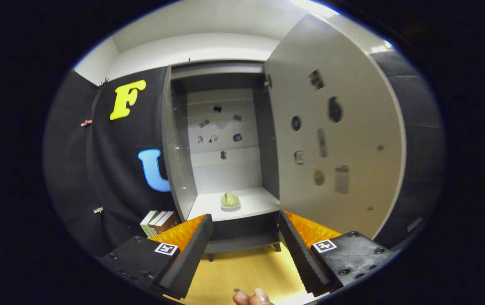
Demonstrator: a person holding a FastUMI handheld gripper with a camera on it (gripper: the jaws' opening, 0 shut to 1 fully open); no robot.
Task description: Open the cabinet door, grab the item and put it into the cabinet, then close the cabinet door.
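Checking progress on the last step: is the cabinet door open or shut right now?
Open. The cabinet door is swung wide to the right, exposing the shelf with the green item. The gripper is open, empty.

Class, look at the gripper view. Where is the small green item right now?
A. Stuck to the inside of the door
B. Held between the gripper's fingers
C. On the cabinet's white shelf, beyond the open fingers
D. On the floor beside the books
C: the green item sits on the white shelf inside the cabinet, with the door swung open and the gripper open and empty in front.
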